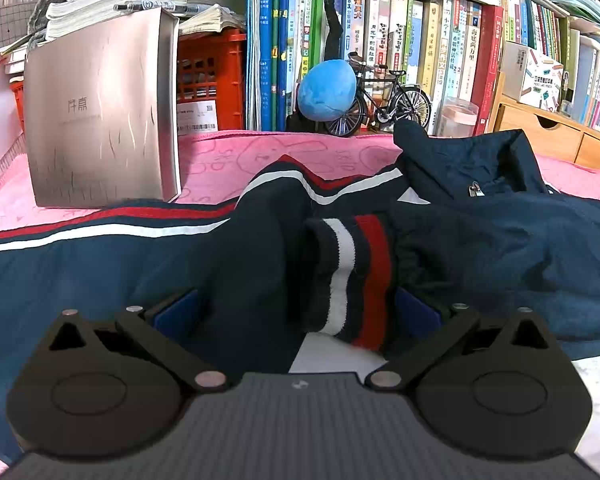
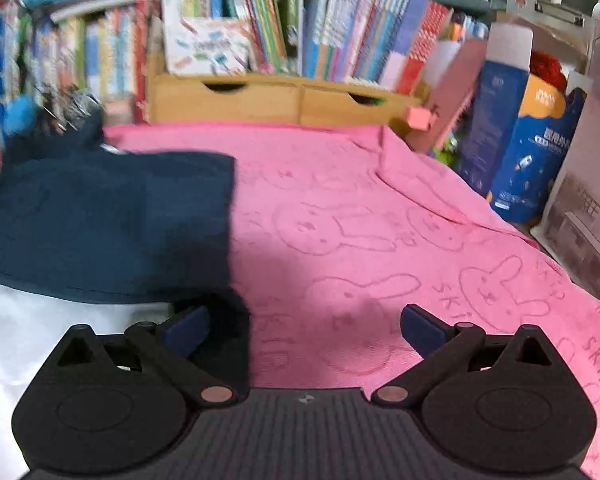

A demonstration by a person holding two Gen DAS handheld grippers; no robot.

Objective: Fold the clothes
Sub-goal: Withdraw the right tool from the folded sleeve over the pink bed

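A dark blue jacket (image 1: 480, 240) is lying in soft, bumpy folds on a fuzzy pink towel (image 2: 380, 220) that has bunny shapes pressed into it. The jacket is looking smooth and a bit shiny, with red and white stripes running along it, and a small metal zipper pull (image 1: 475, 190) is showing near its top. The left gripper (image 1: 296, 308) is sitting with its jaws wide apart, and a thick, ribbed cuff (image 1: 350, 276) with a white band and a red band is resting between its blue pads (image 1: 176, 312), not squeezed. The right gripper (image 2: 304, 328) is also sitting wide open over the pink towel, and a dark bit of the jacket is lying just beside its left pad. Behind the jacket, a flat silver box (image 1: 100, 120) is standing up, a round blue plush ball (image 1: 326, 90) is leaning on a little black toy bicycle (image 1: 388, 100), and an orange plastic crate (image 1: 212, 64) with holes is holding stacks of paper on top.
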